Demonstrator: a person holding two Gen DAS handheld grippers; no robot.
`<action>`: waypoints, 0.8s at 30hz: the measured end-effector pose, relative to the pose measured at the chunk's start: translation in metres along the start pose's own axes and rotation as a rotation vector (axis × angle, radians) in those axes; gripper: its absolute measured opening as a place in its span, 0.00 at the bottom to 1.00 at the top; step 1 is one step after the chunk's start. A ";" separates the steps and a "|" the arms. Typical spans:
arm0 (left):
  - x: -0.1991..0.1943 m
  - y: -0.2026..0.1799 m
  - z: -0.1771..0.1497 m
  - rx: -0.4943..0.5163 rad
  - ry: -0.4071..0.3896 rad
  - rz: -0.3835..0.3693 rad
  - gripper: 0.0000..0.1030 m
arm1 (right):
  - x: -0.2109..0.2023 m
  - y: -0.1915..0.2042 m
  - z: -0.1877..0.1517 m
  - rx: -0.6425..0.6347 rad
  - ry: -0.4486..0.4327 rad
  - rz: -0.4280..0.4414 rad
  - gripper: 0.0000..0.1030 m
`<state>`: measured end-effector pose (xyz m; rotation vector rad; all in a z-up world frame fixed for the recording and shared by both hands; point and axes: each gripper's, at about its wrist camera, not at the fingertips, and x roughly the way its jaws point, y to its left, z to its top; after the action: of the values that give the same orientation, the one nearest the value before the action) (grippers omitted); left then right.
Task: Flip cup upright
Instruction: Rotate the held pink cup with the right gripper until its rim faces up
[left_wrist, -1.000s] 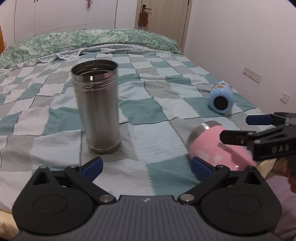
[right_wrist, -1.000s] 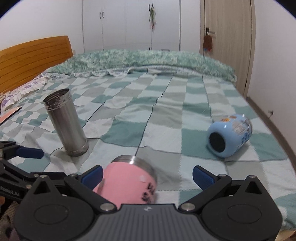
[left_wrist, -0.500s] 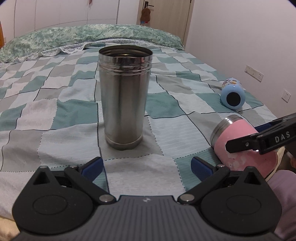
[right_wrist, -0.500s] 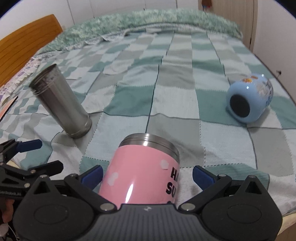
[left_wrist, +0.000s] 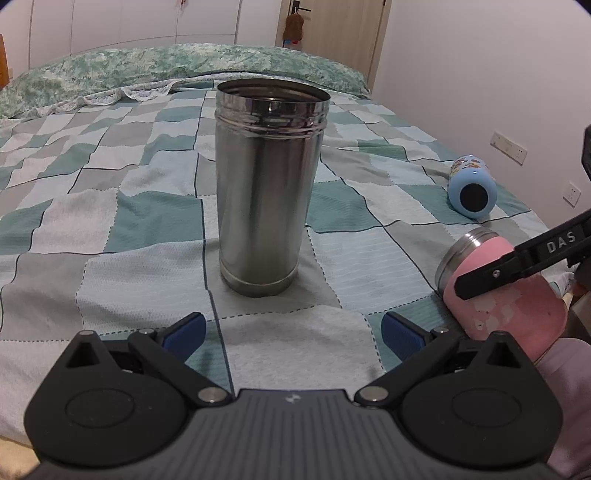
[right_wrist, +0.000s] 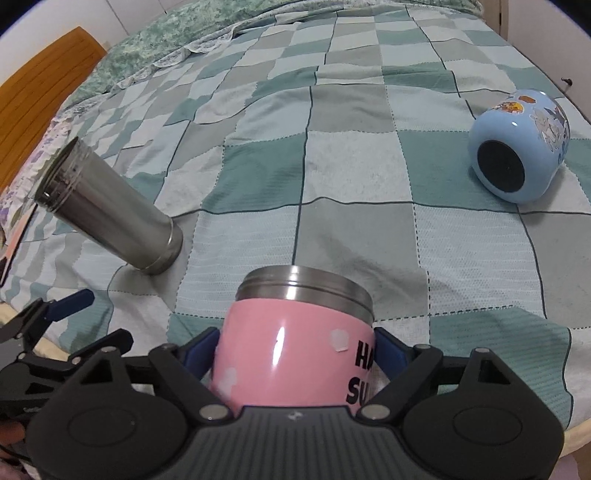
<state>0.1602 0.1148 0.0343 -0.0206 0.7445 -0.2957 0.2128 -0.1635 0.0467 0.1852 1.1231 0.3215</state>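
The right claw pinched the tilted pink cup at lower centre; the left claw stayed spread; uprighting appeared unfinished.

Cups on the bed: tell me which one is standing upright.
The steel cup stands open end up on the quilt. The pink cup is tilted in the right gripper, and the blue cup lies on its side.

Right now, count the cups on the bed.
3. The steel cup stands upright at left, the pink cup lies between the right gripper fingers, the blue cup lies at right.
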 end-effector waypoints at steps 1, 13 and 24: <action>0.000 0.001 0.000 -0.004 -0.003 0.004 1.00 | -0.001 -0.001 -0.001 0.002 -0.006 0.006 0.84; -0.005 0.002 0.006 -0.002 -0.023 0.001 1.00 | -0.050 0.011 -0.025 -0.147 -0.374 0.055 0.82; -0.006 0.007 0.012 -0.018 -0.045 0.036 1.00 | -0.023 0.053 -0.010 -0.339 -0.586 -0.046 0.82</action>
<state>0.1661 0.1226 0.0464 -0.0308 0.7018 -0.2535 0.1862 -0.1219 0.0778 -0.0490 0.4828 0.3800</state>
